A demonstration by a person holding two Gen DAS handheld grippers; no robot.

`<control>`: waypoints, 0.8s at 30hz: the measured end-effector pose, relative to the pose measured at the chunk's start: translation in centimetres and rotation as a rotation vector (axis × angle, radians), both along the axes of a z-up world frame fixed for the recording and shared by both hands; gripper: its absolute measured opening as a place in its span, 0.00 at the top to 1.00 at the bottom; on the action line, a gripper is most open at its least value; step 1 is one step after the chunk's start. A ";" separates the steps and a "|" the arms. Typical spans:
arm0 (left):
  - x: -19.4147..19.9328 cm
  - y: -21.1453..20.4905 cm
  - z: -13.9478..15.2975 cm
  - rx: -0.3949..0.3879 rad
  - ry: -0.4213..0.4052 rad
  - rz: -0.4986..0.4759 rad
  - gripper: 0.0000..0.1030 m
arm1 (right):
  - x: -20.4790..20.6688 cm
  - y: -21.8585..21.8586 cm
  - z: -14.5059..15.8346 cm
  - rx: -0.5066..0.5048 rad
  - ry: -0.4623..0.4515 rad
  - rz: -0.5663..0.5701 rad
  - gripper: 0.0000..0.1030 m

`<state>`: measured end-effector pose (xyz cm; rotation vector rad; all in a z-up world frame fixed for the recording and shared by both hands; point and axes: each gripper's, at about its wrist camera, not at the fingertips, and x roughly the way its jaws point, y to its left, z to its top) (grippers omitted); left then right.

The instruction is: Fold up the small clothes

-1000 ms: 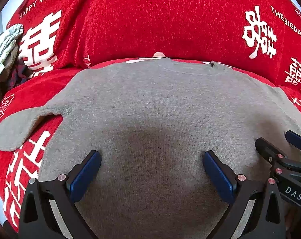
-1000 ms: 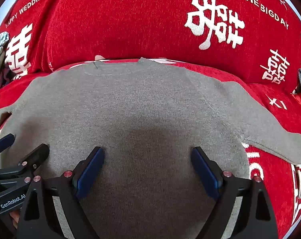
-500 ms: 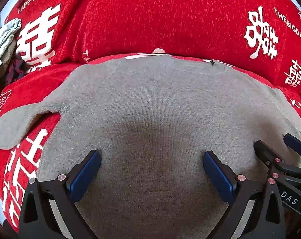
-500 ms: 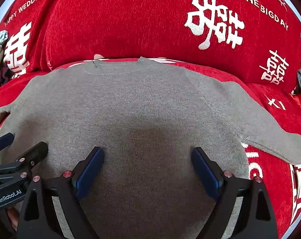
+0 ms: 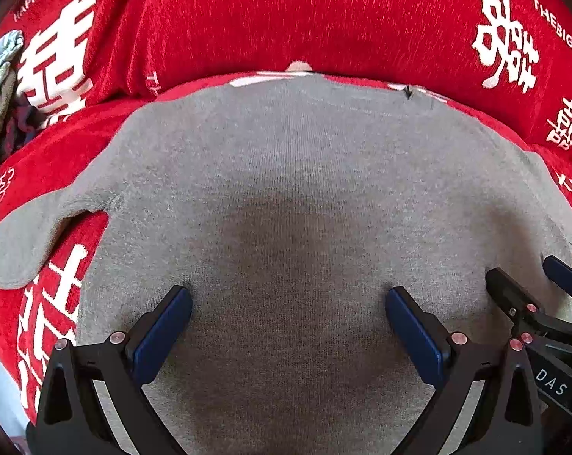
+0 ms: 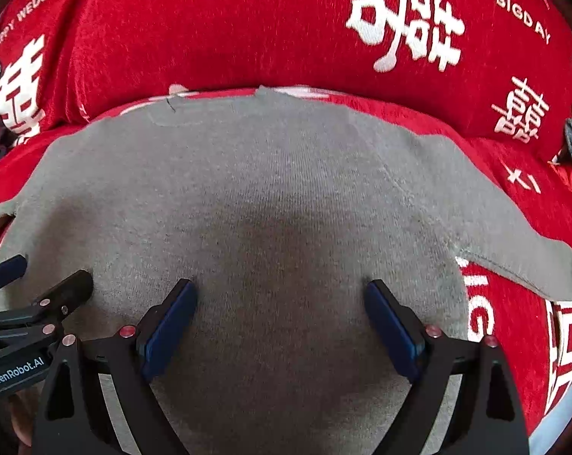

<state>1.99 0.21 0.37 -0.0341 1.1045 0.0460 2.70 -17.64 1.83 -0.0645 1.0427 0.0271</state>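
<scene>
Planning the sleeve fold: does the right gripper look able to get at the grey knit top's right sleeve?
Probably yes: the right gripper is open over the grey knit top, and the sleeve lies flat, uncovered, just beside it.

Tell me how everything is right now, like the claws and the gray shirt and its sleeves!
Left claw: open, empty, over the shirt.
Right claw: open, empty, over the shirt.
Gray shirt: spread flat, unfolded, collar at the far end.
Left sleeve: stretched out sideways.
Right sleeve: stretched out sideways.
Red blanket: under the shirt.
</scene>
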 end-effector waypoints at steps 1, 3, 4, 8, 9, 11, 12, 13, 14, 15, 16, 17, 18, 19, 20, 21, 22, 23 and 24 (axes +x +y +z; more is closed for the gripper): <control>0.2 0.0 0.0 0.001 0.016 -0.002 0.00 | 0.2 0.1 0.1 -0.002 0.015 -0.001 0.11; 0.5 0.0 0.1 -0.004 0.044 0.000 0.00 | 0.5 0.1 0.1 -0.006 0.035 -0.007 0.10; 0.6 0.1 0.1 -0.006 0.053 0.002 0.00 | 0.5 0.2 0.1 -0.008 0.039 -0.008 0.09; 0.7 0.1 0.1 -0.007 0.072 0.006 0.00 | 0.4 0.3 0.1 -0.012 0.041 -0.005 0.09; 0.8 0.1 0.1 -0.006 0.076 0.007 0.00 | 0.4 0.3 0.2 -0.014 0.046 -0.002 0.09; 0.9 0.0 0.1 -0.007 0.084 0.008 0.00 | 0.7 0.4 0.2 -0.020 0.066 -0.001 0.09; 0.9 0.1 0.1 -0.011 0.090 0.008 0.00 | 0.9 0.4 0.2 -0.020 0.077 -0.002 0.09; 1.0 0.1 0.2 -0.012 0.095 0.007 0.00 | 1.0 0.4 0.2 -0.018 0.095 -0.004 0.09; 1.0 0.1 0.2 -0.012 0.099 0.006 0.00 | 1.2 0.4 0.1 -0.014 0.105 -0.005 0.09; 1.1 0.1 0.2 -0.012 0.108 0.004 0.00 | 1.4 0.3 0.1 -0.010 0.123 -0.004 0.09; 1.1 0.2 0.2 -0.012 0.113 0.003 0.00 | 1.4 0.3 0.1 -0.007 0.135 0.000 0.09; 1.2 0.2 0.2 -0.012 0.118 0.002 0.00 | 1.4 0.4 0.1 -0.005 0.140 0.003 0.09; 1.2 0.2 0.3 -0.012 0.126 0.001 0.00 | 1.4 0.4 0.2 0.004 0.145 0.008 0.09; 1.2 0.3 0.5 -0.014 0.128 0.001 0.01 | 1.2 0.4 0.4 0.015 0.145 0.013 0.09; 1.3 0.3 0.5 -0.017 0.126 0.005 0.01 | 1.1 0.4 0.5 0.022 0.142 0.015 0.09; 1.2 0.5 0.6 -0.021 0.125 0.016 0.01 | 1.0 0.3 0.8 0.029 0.133 0.015 0.09; 1.2 0.7 0.6 -0.021 0.127 0.028 0.01 | 0.9 0.3 1.1 0.032 0.123 0.013 0.09; 1.1 0.8 0.6 -0.022 0.128 0.034 0.01 | 0.9 0.2 1.4 0.031 0.117 0.013 0.09; 1.1 0.8 0.7 -0.020 0.128 0.035 0.01 | 0.9 0.2 1.7 0.029 0.107 0.013 0.09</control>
